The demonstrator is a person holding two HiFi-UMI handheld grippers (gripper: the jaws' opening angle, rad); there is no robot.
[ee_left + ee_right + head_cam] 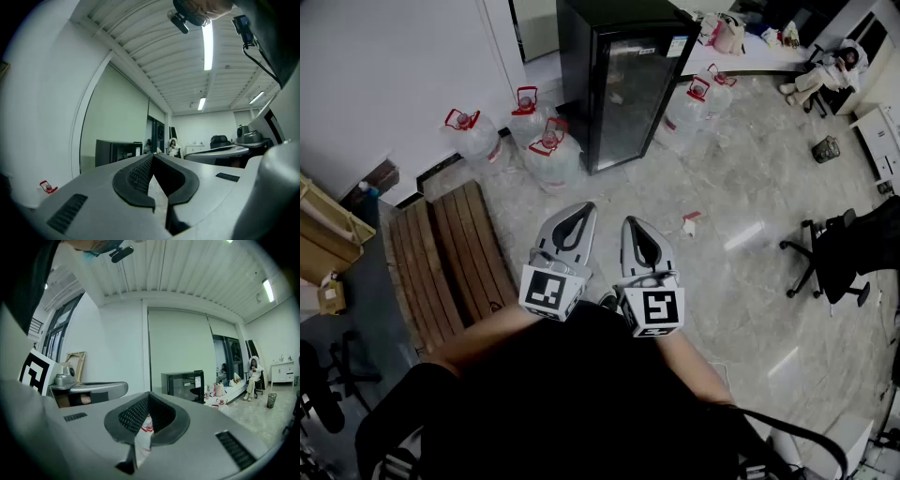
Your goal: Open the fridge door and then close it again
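Close against the person's dark-clothed chest, the left gripper [578,208] and right gripper [633,223] sit side by side, each clenched tip to tip on nothing. Well apart from them, the black fridge [623,80] stands by the wall, its glass door shut, with water jugs [551,155] beside it.

One fridge [619,80], five water jugs [551,155], one seated person [834,70].
Three jugs stand left of the fridge, two to its right.

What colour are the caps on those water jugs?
Red. The jug caps show best in the head view.
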